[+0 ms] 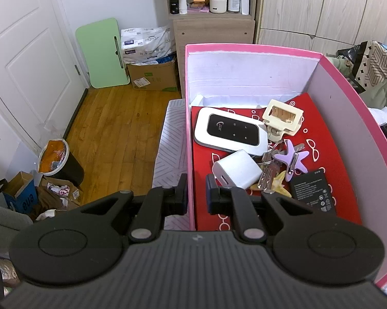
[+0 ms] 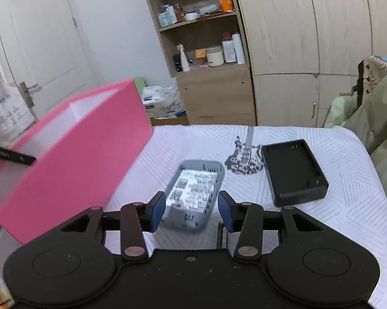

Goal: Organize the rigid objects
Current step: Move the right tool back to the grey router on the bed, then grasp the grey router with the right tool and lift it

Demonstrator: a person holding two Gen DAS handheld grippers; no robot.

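Nearest in the left wrist view, the left claw is pinching the near wall of the pink box, one pad outside and one inside, steadying it at the left edge of the bed. Inside, on a red liner, lie a white charger plug closest to that claw, then a bunch of keys under a purple star clip, a black battery toward the right wall, a white pocket router further in, and a cream clip near the far wall. On the right side, the right claw stands spread and empty, its blue pads either side of the near end of a grey device shell that lies label-up on the bedcover; the pads do not seem to press it. A thin dark object lies just under the right pad, too hidden to name. Beyond the shell, toward the bed's right edge, sits a black tray-like case, apart from it. The step in hand looks like reaching for the grey shell to add it to the box. The next move calls for lowering the claw around the shell's short sides, closing squarely, and lifting it clear of the box's rim.
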